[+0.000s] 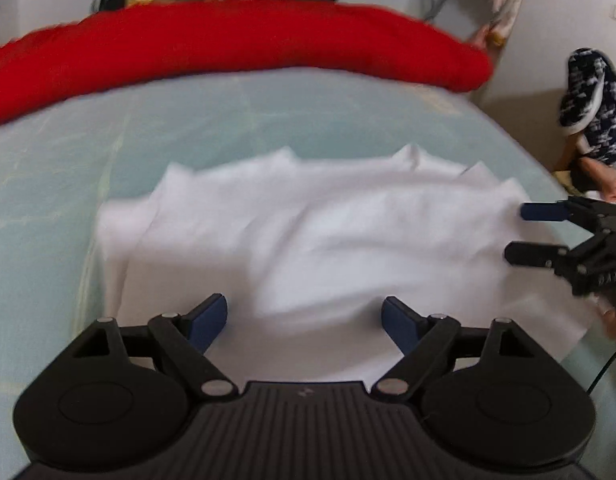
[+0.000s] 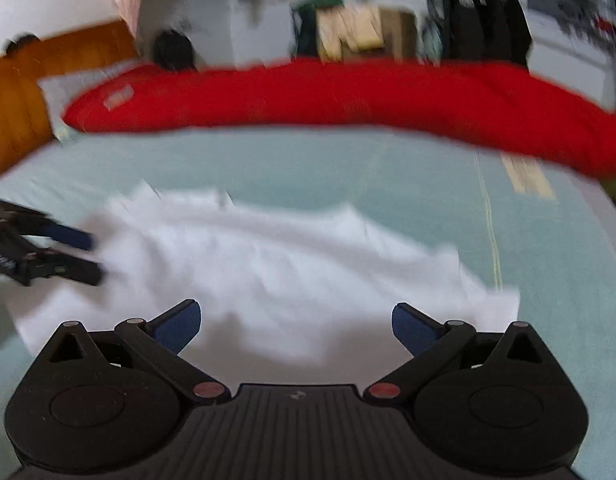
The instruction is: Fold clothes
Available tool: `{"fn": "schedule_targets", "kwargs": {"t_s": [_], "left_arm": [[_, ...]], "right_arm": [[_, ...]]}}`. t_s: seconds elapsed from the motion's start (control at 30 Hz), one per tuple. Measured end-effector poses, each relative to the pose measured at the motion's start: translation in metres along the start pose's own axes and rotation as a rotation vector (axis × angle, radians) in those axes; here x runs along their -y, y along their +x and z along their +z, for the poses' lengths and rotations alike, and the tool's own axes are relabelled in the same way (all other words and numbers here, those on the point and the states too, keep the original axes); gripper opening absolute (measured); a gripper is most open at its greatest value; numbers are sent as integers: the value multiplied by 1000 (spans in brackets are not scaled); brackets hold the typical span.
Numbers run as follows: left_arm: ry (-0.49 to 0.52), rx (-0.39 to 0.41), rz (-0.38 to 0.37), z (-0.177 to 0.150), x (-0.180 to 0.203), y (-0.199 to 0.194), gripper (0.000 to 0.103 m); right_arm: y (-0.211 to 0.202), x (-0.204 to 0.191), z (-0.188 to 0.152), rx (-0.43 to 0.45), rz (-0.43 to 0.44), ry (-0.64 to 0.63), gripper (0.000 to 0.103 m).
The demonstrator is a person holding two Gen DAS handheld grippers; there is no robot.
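A bed (image 1: 48, 184) covered in a pale blue-green sheet is seen in both wrist views, with faint yellowish lines running across the fabric. A white garment (image 1: 308, 240) is spread out on it, rumpled, with creases across the middle and a jagged far edge. A long red bolster-type cushion (image 1: 228, 40) is laid along the far side of the bed, well apart from the garment. What looks like a pale pillow (image 2: 68, 84) is tucked at one end of the red cushion by the wooden headboard, though it's too blurred to be sure.
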State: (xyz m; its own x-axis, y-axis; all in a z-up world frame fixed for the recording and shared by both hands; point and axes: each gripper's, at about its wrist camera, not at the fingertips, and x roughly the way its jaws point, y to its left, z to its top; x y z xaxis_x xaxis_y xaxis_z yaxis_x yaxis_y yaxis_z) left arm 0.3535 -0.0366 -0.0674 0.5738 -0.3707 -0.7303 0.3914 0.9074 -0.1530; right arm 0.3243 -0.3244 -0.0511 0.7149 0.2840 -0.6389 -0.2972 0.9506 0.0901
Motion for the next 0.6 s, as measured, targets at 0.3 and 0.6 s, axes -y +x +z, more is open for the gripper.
{"fn": "schedule_targets", "kwargs": {"t_s": [0.3,0.6], "left_arm": [[64,121,-121,-9,16,-36,86],[61,72,-137,-17,20,-27,86]], "right_arm": [[-34,13,-18,30,62,103,103],[-46,-1,-35,7,72,72,103]]}}
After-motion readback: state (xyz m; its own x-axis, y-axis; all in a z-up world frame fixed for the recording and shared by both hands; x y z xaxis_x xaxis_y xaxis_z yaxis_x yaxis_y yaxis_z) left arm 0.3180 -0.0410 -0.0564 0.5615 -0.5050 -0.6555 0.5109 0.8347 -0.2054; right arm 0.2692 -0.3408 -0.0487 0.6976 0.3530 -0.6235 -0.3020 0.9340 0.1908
